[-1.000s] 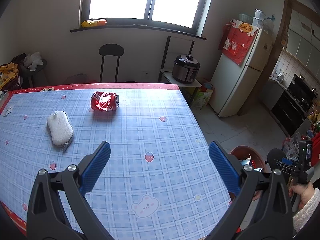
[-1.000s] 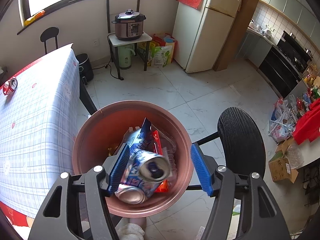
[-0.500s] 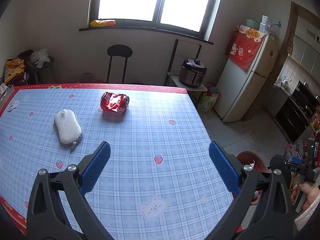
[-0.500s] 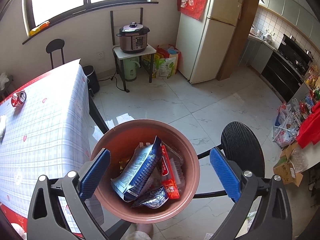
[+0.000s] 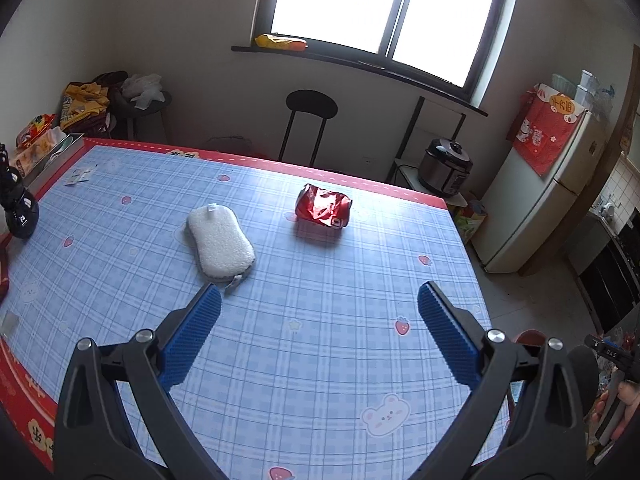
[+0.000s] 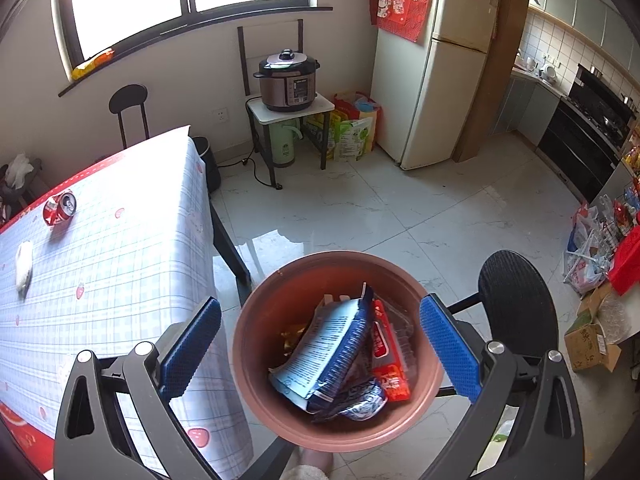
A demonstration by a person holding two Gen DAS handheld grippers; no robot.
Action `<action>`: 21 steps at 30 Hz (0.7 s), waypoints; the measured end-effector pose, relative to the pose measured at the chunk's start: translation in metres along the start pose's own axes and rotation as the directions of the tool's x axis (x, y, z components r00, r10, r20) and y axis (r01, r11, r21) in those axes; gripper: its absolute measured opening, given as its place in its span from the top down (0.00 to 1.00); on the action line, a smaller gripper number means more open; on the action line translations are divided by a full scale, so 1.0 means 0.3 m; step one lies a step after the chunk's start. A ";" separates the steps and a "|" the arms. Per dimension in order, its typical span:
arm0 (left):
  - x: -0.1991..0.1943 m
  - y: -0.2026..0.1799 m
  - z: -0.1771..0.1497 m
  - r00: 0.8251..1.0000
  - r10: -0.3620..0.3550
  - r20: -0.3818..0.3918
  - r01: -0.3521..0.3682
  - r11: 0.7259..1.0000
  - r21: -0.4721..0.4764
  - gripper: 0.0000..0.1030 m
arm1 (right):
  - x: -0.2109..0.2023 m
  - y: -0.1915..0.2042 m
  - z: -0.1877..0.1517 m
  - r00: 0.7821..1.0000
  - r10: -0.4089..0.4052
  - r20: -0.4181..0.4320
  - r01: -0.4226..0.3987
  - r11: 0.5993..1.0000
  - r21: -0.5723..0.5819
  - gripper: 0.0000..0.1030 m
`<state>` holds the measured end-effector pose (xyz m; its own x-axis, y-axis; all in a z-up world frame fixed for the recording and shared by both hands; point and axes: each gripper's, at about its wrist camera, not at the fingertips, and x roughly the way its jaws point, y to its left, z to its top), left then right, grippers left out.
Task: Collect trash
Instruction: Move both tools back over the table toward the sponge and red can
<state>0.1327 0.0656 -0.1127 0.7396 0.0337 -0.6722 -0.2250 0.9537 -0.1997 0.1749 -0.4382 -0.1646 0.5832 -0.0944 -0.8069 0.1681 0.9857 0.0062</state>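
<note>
A crushed red can (image 5: 324, 211) lies on its side on the blue checked tablecloth (image 5: 320, 340), far from my left gripper (image 5: 318, 300), which is open and empty above the table. The can also shows in the right wrist view (image 6: 59, 208). My right gripper (image 6: 320, 312) is open and empty above a brown trash bin (image 6: 256, 332) on the floor. The bin holds a blue-and-white wrapper (image 6: 324, 352), a red wrapper (image 6: 386, 356) and a crushed blue can (image 6: 360, 400).
A white sponge (image 5: 220, 244) lies left of the red can. A dark bottle (image 5: 18, 208) stands at the table's left edge. A black stool (image 6: 516, 304) stands right of the bin. A rice cooker (image 6: 288, 80), a fridge (image 6: 440, 60) and bags stand by the wall.
My right gripper opened and let the blue can fall into the bin, then rose. My left gripper moved further over the table, towards the red can and the sponge.
</note>
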 end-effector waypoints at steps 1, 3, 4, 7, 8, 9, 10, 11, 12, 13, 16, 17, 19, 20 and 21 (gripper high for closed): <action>0.007 0.041 0.001 1.000 0.012 -0.005 -0.012 1.000 -0.022 0.06 | 0.010 0.026 0.001 1.000 0.020 -0.006 -0.020 1.000 0.004 0.05; 0.023 0.122 -0.001 1.000 0.027 -0.017 -0.028 0.998 -0.063 0.06 | 0.030 0.090 0.011 0.998 0.053 -0.018 -0.053 0.999 0.004 0.05; 0.032 0.161 -0.003 0.999 0.031 -0.025 -0.033 0.996 -0.081 0.06 | 0.040 0.127 0.018 0.997 0.068 -0.023 -0.069 0.998 -0.003 0.05; 0.087 0.276 0.003 0.998 0.032 -0.057 -0.040 0.990 -0.135 0.06 | 0.071 0.263 0.043 0.994 0.101 -0.035 -0.103 0.993 -0.053 0.05; 0.112 0.310 0.008 0.997 0.032 -0.069 -0.042 0.988 -0.150 0.06 | 0.083 0.309 0.052 0.993 0.110 -0.035 -0.112 0.991 -0.070 0.05; 0.144 0.344 0.014 0.996 0.027 -0.081 -0.041 0.985 -0.169 0.06 | 0.093 0.359 0.059 0.992 0.120 -0.038 -0.123 0.989 -0.085 0.05; 0.175 0.372 0.018 0.995 0.021 -0.093 -0.038 0.982 -0.188 0.06 | 0.106 0.409 0.069 0.990 0.132 -0.046 -0.136 0.986 -0.097 0.05; 0.213 0.397 0.024 0.994 0.015 -0.107 -0.037 0.978 -0.204 0.06 | 0.119 0.457 0.076 0.988 0.146 -0.056 -0.152 0.983 -0.106 0.05; 0.255 0.421 0.031 0.993 0.003 -0.121 -0.030 0.975 -0.220 0.06 | 0.132 0.507 0.087 0.984 0.163 -0.066 -0.170 0.979 -0.113 0.05; 0.293 0.432 0.036 0.992 -0.007 -0.129 -0.024 0.972 -0.233 0.06 | 0.145 0.555 0.100 0.981 0.180 -0.074 -0.188 0.975 -0.120 0.05; 0.405 0.461 0.055 0.988 -0.031 -0.149 -0.009 0.965 -0.262 0.06 | 0.168 0.712 0.144 0.972 0.219 -0.090 -0.231 0.959 -0.164 0.05; 0.441 0.466 0.062 0.987 -0.037 -0.156 -0.005 0.965 -0.263 0.06 | 0.171 0.766 0.159 0.969 0.231 -0.091 -0.244 0.952 -0.185 0.05; 0.509 0.473 0.073 0.985 -0.057 -0.165 0.010 0.962 -0.272 0.06 | 0.170 0.859 0.179 0.964 0.251 -0.089 -0.266 0.937 -0.226 0.05; 0.544 0.479 0.078 0.983 -0.065 -0.173 0.014 0.959 -0.282 0.06 | 0.171 0.901 0.189 0.961 0.263 -0.091 -0.277 0.930 -0.243 0.05; 0.581 0.486 0.081 0.980 -0.067 -0.185 0.010 0.956 -0.293 0.06 | 0.175 0.942 0.199 0.958 0.272 -0.095 -0.288 0.923 -0.256 0.05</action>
<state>0.2444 0.2178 -0.2417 0.6227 -0.0857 -0.7777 -0.3936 0.8248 -0.4060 0.3004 -0.1730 -0.1700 0.5291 0.1912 -0.8268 -0.2161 0.9725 0.0866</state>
